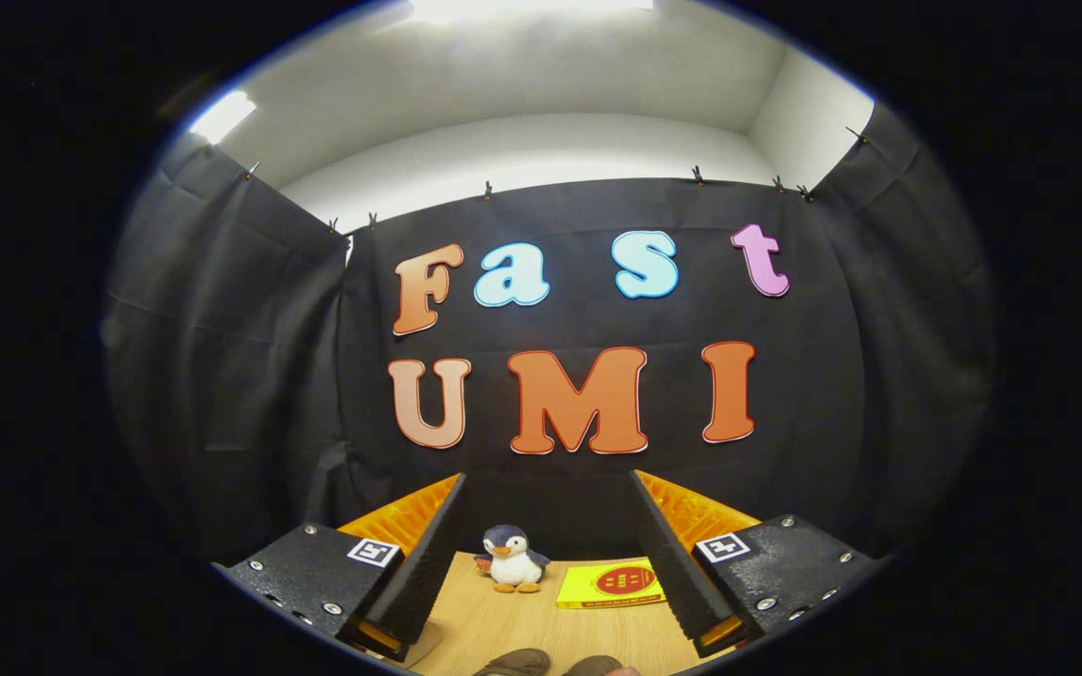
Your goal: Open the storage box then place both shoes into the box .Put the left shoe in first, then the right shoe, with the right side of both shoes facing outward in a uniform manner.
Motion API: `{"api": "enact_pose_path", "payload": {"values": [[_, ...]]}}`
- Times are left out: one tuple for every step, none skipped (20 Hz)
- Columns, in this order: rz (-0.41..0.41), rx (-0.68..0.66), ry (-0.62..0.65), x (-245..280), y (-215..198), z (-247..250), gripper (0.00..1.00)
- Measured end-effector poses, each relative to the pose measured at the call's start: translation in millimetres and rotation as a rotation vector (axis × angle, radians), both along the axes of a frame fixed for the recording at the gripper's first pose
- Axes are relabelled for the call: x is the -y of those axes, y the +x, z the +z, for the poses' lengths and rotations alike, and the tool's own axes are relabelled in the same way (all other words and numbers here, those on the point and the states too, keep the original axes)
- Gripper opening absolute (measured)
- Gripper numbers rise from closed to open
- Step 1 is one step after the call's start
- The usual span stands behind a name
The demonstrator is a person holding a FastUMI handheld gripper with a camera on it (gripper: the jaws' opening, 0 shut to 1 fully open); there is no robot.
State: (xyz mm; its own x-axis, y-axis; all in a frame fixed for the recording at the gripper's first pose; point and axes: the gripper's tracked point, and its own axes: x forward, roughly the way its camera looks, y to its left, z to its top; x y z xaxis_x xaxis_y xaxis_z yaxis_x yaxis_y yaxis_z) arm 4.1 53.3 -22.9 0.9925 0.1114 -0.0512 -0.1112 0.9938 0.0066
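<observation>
- My gripper (548, 554) had its fingers spread wide apart, with nothing between them but open air above the table (503, 624).
- Nearest to me, low between the fingers, I saw two dark rounded shapes, the shoes (546, 664), lying side by side on the wood; only their upper edges showed, so I could not tell which was left and which right.
- The fingers touched neither shoe; they hung above and to either side.
- Beyond the shoes the table ran on as bare light wood.
- Farther along, between the fingertips, a small plush penguin (512, 559) sat upright near the table's far edge, facing me.
- Just beside the penguin, toward the right finger, a flat yellow box (610, 584) lay on the table; the two were near but apart.
- Behind everything, the black cloth wall (222, 394) hung in folds, clipped along its top, with a pale wall and ceiling above it.
</observation>
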Motion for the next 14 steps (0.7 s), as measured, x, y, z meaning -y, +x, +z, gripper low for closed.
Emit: {"api": "enact_pose_path", "payload": {"values": [[0.007,-0.008,0.003,-2.4,-0.4,-3.5,0.99],[0.015,-0.024,0.004,-5.7,-0.5,-10.4,0.99],[0.023,-0.045,0.008,-9.1,-1.3,-18.0,0.99],[0.034,-0.069,0.015,-12.9,-2.7,-26.1,0.99],[0.047,-0.098,0.027,-17.8,-4.7,-36.5,0.99],[0.07,-0.132,0.046,-25.9,-5.6,-49.6,0.99],[0.103,-0.176,0.079,-36.2,-7.8,-63.4,0.99],[0.143,-0.223,0.122,-48.8,-12.9,-78.4,0.99],[0.178,-0.277,0.163,-60.2,-17.5,-95.3,0.99],[0.207,-0.342,0.209,-69.5,-23.0,-114.3,0.98],[0.246,-0.411,0.252,-82.5,-28.8,-132.1,0.99],[0.277,-0.482,0.289,-95.3,-33.0,-149.5,0.98],[0.307,-0.547,0.32,-108.7,-38.1,-166.0,0.97],[0.325,-0.61,0.345,-117.2,-47.9,-183.1,0.97]]}}
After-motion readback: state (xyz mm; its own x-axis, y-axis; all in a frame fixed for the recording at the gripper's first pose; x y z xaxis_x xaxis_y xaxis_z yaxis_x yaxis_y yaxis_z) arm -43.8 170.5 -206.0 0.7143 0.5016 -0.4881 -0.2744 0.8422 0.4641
